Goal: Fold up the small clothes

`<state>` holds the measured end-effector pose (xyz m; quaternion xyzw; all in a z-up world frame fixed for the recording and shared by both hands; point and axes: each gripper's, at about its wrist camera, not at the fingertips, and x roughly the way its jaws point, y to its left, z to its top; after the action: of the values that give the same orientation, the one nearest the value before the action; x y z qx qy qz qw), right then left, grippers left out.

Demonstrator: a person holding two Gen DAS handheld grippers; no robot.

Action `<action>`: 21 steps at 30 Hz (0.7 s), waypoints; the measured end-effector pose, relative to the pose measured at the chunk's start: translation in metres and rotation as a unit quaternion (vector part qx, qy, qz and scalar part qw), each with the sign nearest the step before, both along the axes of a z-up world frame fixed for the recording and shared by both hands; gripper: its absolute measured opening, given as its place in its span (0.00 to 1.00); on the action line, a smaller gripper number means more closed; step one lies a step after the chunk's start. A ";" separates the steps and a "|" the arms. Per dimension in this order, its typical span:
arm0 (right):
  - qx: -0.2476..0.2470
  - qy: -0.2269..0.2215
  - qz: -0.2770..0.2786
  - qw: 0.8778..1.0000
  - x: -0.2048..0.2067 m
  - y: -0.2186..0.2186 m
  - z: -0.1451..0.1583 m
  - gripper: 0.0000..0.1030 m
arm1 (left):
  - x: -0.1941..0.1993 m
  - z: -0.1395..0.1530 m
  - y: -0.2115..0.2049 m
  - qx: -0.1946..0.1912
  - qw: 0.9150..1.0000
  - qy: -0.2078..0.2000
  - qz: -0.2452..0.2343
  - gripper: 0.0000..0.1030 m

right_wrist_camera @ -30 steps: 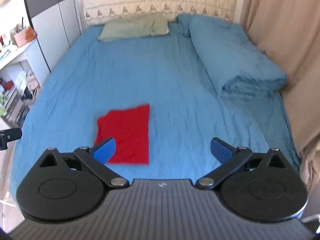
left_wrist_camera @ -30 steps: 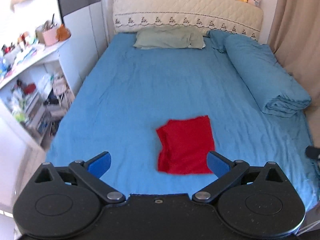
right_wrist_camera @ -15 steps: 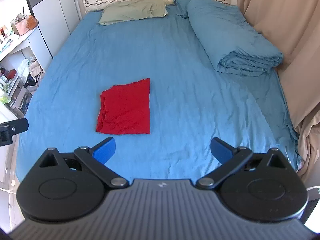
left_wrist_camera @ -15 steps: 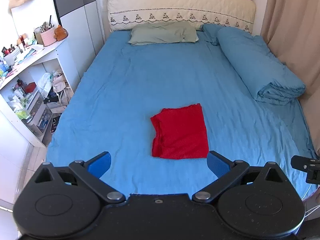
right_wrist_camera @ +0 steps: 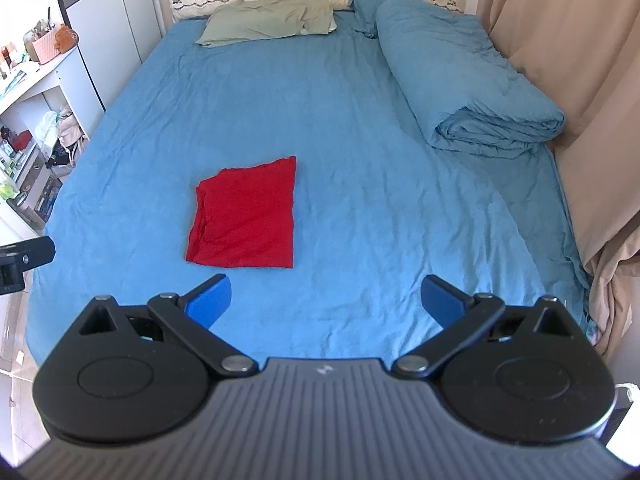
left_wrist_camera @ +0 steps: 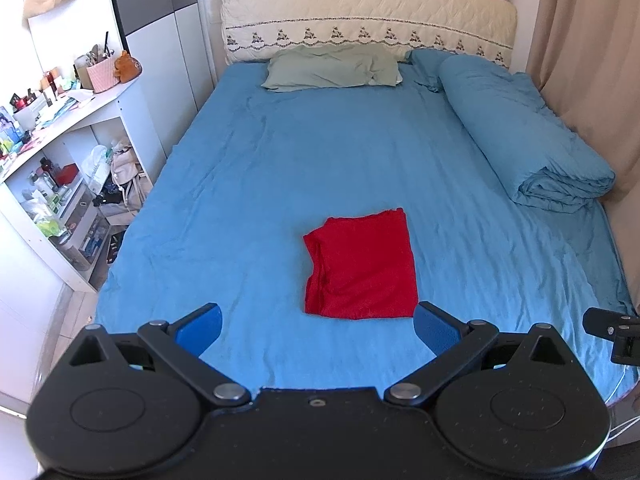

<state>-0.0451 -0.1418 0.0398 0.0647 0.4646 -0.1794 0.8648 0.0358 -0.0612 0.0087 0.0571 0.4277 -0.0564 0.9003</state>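
Note:
A small red garment (left_wrist_camera: 362,266) lies folded into a flat rectangle on the blue bed sheet (left_wrist_camera: 280,168); it also shows in the right wrist view (right_wrist_camera: 245,214), left of centre. My left gripper (left_wrist_camera: 318,330) is open and empty, held back over the bed's near edge, just short of the garment. My right gripper (right_wrist_camera: 327,300) is open and empty, set to the right of the garment and nearer the foot of the bed. Part of the right gripper (left_wrist_camera: 614,334) shows at the left view's right edge.
A rolled blue duvet (left_wrist_camera: 524,136) lies along the bed's right side by a beige curtain (right_wrist_camera: 560,60). A green pillow (left_wrist_camera: 332,70) rests at the headboard. A white shelf unit (left_wrist_camera: 64,160) full of clutter stands left of the bed.
Both grippers have pulled back and up from the garment, which now sits farther off in both views. The garment lies still, folded. Both jaws stay open.

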 end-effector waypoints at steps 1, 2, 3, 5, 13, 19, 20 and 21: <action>0.000 0.000 -0.001 1.000 0.001 -0.001 0.001 1.00 | 0.000 0.000 0.000 0.000 1.000 0.000 0.000 1.00; 0.001 -0.001 0.000 1.000 0.001 -0.002 0.001 1.00 | 0.000 0.001 0.000 0.000 1.000 -0.001 0.001 1.00; 0.001 -0.001 0.001 1.000 0.001 -0.002 0.001 1.00 | 0.000 0.001 -0.001 0.000 1.000 -0.002 0.001 1.00; 0.002 -0.001 0.000 1.000 0.000 -0.001 0.001 1.00 | -0.001 0.001 0.000 0.000 1.000 -0.002 0.001 1.00; 0.002 -0.001 -0.001 1.000 0.001 -0.002 0.002 1.00 | -0.001 0.002 -0.001 0.003 1.000 -0.002 -0.001 1.00; 0.003 -0.001 -0.001 1.000 0.001 -0.002 0.003 1.00 | -0.002 0.002 -0.003 0.003 1.000 -0.001 0.002 1.00; 0.003 -0.001 -0.001 1.000 0.001 -0.002 0.003 1.00 | -0.002 0.002 -0.003 0.002 1.000 -0.001 0.003 1.00; 0.003 -0.001 -0.001 1.000 0.001 -0.002 0.003 1.00 | -0.002 0.002 -0.003 0.002 1.000 -0.001 0.004 1.00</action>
<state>-0.0441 -0.1443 0.0431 0.0674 0.4644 -0.1790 0.8648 0.0340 -0.0639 0.0103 0.0575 0.4274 -0.0522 0.9007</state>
